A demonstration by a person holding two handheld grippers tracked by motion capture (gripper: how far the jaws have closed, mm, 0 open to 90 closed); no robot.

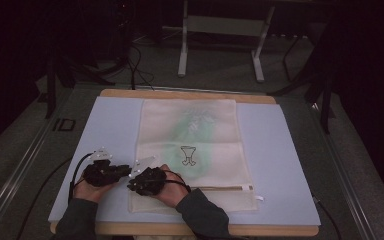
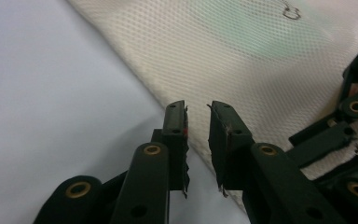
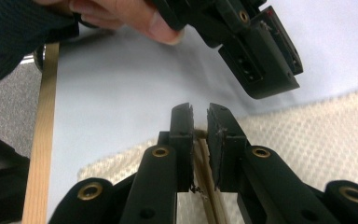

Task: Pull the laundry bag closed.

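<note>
Two grippers meet at the near left corner of a cream mesh bag (image 1: pixel 190 150) that lies flat on the pale blue mat (image 1: pixel 290 165). The bag's long axis runs away from the person, and its zipper (image 1: pixel 220 188) runs across the near end, from this corner toward the far side of the bag.

The right gripper (image 3: pixel 200 112) is on the bag, just at the start of the zipper track (image 3: pixel 204 186). Its jaws stand on each side of the track with a narrow gap, and I cannot tell if they already pinch it.

The left gripper (image 2: pixel 198 109) is just beside the bag's left edge, partly over the mat. Its jaws are slightly apart and hold nothing.

The right gripper is nearer to the zipper, so I judge that it takes the zipper while the left one holds the corner.
</note>
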